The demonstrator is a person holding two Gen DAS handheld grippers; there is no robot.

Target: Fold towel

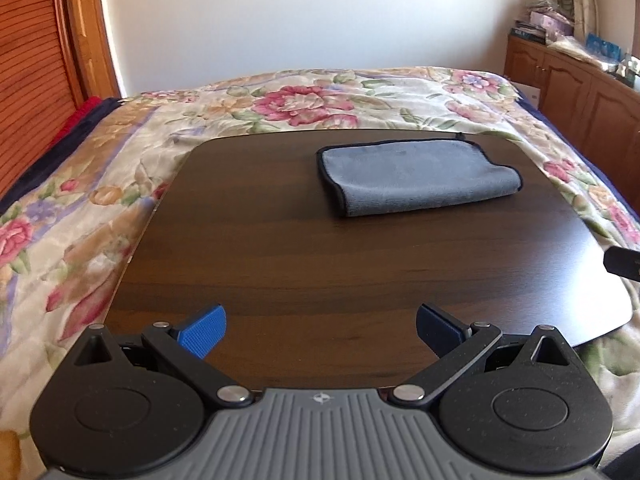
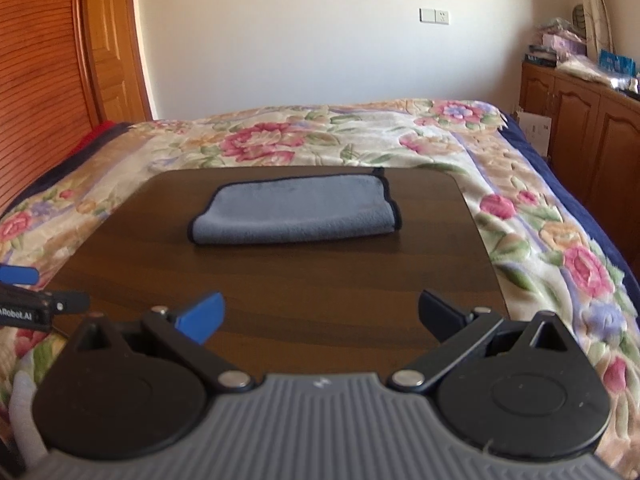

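A grey towel (image 1: 416, 176) with a dark hem lies folded on the far half of a dark wooden board (image 1: 320, 280); it also shows in the right wrist view (image 2: 296, 210). My left gripper (image 1: 320, 330) is open and empty above the board's near edge, well short of the towel. My right gripper (image 2: 320, 316) is open and empty too, at the near edge of the board (image 2: 280, 280). The left gripper's fingertip (image 2: 18, 274) pokes in at the left of the right wrist view.
The board rests on a bed with a floral quilt (image 1: 100, 208). A wooden headboard (image 1: 36, 60) stands at the left. Wooden cabinets (image 1: 580, 80) with clutter on top line the right wall.
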